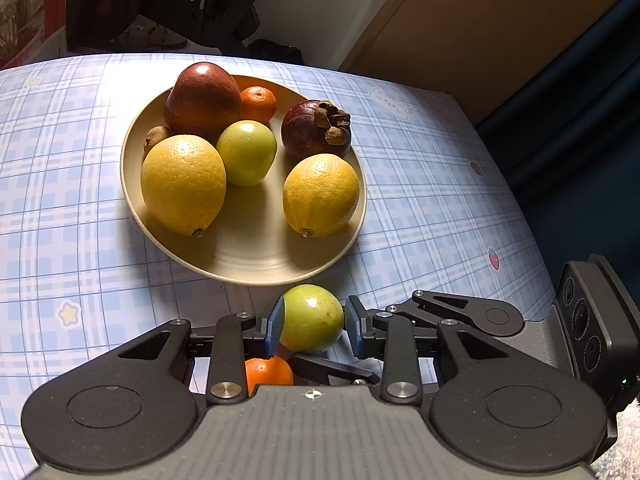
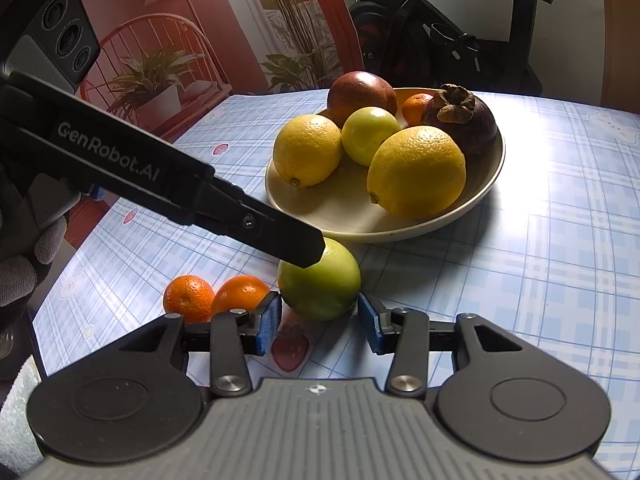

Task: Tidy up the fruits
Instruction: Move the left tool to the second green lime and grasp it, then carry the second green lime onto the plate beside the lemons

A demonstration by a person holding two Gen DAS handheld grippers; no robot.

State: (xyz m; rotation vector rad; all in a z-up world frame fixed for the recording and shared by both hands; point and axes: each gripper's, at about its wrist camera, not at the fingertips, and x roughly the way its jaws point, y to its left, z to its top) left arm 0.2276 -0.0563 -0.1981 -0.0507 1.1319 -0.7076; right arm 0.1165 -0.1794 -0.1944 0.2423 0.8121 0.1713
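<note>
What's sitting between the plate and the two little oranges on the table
A green fruit lies there, just off the plate's near rim, beside the two small oranges. The left gripper clamps it; the right wrist view shows this best.

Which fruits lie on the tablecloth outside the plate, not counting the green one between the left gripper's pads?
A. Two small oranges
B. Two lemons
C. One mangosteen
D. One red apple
A: the right wrist view shows two small oranges on the tablecloth, beside the green fruit held by the left gripper; the plate holds the rest.
</note>
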